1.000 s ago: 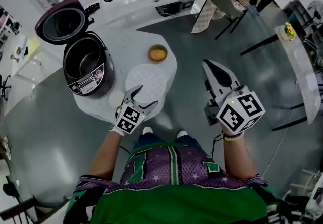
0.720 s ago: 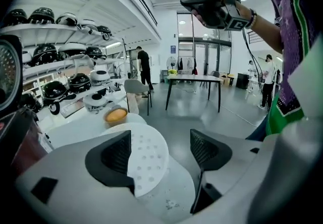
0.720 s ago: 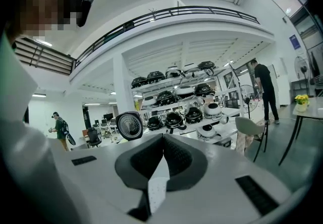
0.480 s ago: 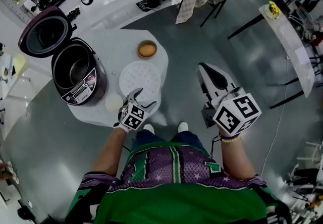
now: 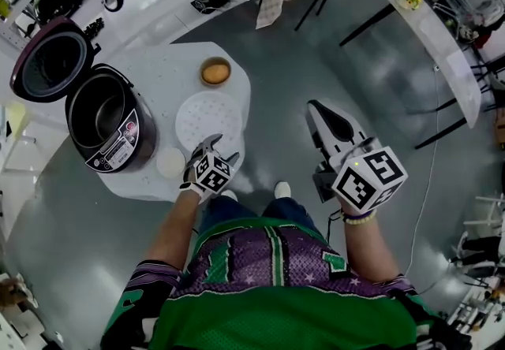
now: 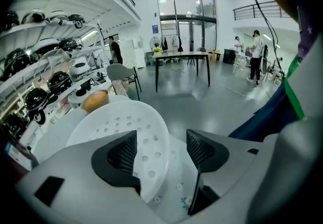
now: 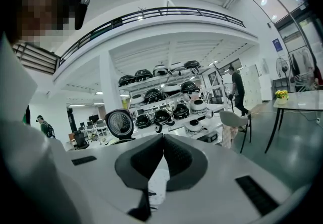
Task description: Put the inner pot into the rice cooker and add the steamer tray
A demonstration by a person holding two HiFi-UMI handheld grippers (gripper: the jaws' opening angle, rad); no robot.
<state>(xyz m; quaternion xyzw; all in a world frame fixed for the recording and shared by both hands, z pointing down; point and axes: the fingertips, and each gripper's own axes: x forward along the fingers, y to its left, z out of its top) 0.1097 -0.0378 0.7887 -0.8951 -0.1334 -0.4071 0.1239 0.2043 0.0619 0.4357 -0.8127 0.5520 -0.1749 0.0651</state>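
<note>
The steamer tray [image 5: 207, 113] lies flat on the white table [image 5: 162, 65], just right of the open rice cooker [image 5: 118, 143]; the cooker's well looks already lined with the inner pot [image 5: 101, 112], though that is hard to confirm. The left gripper [image 5: 221, 150] sits at the tray's near rim; its jaws are spread and have just been closing, with that rim between them but the pads not pressing on it. The right gripper [image 5: 313, 109] hangs off to the right over the floor, clenched on nothing. The tray looks like thin perforated plastic: light, fairly stiff yet liable to flex, and smooth enough to slip; the near rim seems the place to pinch, one pad under the lip, with gentle pressure.
</note>
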